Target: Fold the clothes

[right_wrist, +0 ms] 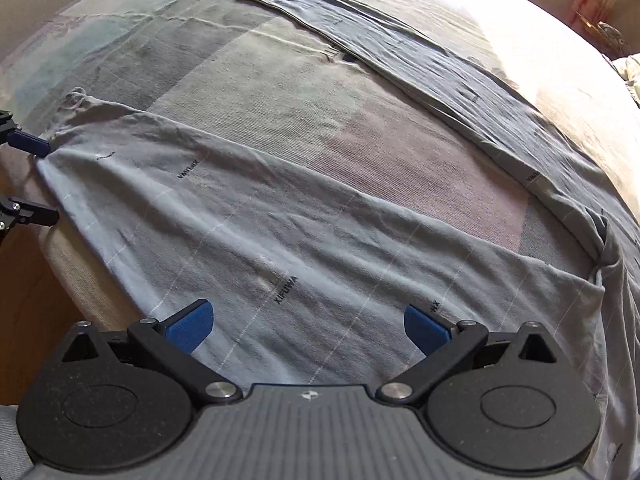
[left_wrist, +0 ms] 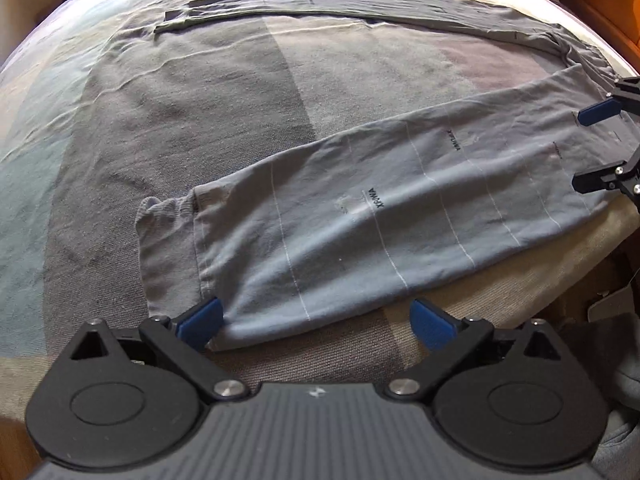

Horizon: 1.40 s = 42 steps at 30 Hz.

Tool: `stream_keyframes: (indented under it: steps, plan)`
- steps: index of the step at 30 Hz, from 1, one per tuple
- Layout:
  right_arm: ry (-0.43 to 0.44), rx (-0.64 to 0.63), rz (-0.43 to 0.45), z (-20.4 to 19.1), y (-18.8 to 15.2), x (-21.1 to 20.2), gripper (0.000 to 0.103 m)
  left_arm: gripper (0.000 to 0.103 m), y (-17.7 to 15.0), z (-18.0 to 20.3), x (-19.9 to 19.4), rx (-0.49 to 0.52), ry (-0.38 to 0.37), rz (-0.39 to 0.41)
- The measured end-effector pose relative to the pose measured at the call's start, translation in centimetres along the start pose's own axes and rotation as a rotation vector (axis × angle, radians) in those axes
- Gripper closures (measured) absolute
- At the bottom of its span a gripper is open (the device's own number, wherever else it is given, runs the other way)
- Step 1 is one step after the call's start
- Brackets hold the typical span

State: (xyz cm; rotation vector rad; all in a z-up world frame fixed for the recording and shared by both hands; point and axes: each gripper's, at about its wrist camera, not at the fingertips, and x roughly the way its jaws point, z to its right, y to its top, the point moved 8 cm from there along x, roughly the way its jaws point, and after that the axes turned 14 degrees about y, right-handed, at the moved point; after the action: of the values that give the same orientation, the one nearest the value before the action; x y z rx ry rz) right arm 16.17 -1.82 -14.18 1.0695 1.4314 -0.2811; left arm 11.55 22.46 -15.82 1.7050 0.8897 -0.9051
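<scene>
Both blue pads of my left hand-held gripper [left_wrist: 316, 322] stand wide at the trouser leg's [left_wrist: 360, 232] cuff, my right hand-held gripper [right_wrist: 306, 326] equally wide, so I should pinch both layers before folding.

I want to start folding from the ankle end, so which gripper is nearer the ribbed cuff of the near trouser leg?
Left. The left gripper sits open at the near trouser leg just beside the ribbed cuff; the right gripper is open far up toward the waist.
</scene>
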Motion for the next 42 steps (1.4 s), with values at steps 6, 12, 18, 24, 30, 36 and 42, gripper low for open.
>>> stream_keyframes:
  steps: [6, 12, 18, 24, 30, 36, 42]
  plan:
    - [0.149, -0.184, 0.009, -6.9, 2.5, 1.4, 0.000, 0.004, 0.8, -1.4, -1.1, -0.249, -0.092, -0.039]
    - [0.241, -0.178, 0.018, -9.8, 4.5, 1.9, 0.000, 0.004, -1.1, -5.4, 0.3, -0.790, -0.231, -0.118]
    - [0.326, -0.230, 0.002, -10.0, 7.3, 2.3, 0.000, 0.003, -3.5, -8.4, 1.7, -1.219, -0.340, -0.087]
    - [0.366, -0.258, 0.011, -9.9, 11.4, 2.7, 0.000, 0.002, -4.8, -9.9, 3.0, -1.478, -0.479, -0.033]
    - [0.531, -0.272, -0.018, -11.1, 15.7, 4.2, 0.000, 0.001, -4.4, -8.2, 4.0, -1.519, -0.623, -0.018]
    - [0.764, -0.367, -0.165, -14.0, 20.4, 8.0, 0.000, 0.001, -4.9, -8.7, 4.8, -1.689, -0.644, 0.044]
    - [0.962, -0.312, -0.437, -15.8, 21.6, 14.0, 0.000, 0.001, -6.5, -8.3, 4.8, -1.810, -0.626, 0.169]
